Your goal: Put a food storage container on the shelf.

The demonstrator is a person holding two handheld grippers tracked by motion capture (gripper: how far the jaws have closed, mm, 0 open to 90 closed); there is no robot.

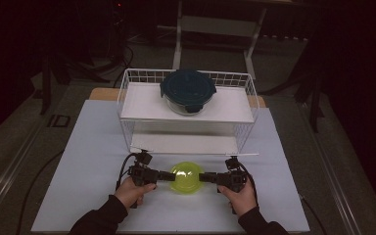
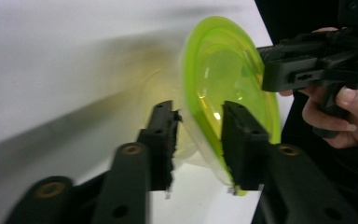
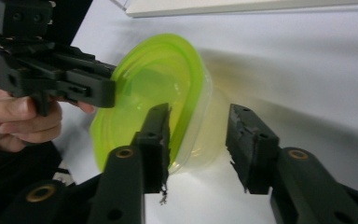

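Two hand-held black grippers, left [image 1: 162,175] and right [image 1: 206,177], straddle opposite rims of a round translucent lime-green lidded container [image 1: 186,178], jaws spread, on a white table [image 1: 88,161].

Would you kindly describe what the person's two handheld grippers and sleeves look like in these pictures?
The left gripper and the right gripper are both black, pistol-gripped tools with two flat, blocky black fingers on arms with brass-coloured pivot rivets. A black cable trails from each. The person's sleeves are dark.

Lidded tub [image 1: 186,178] on table [image 1: 78,161], before rack [image 1: 186,110].
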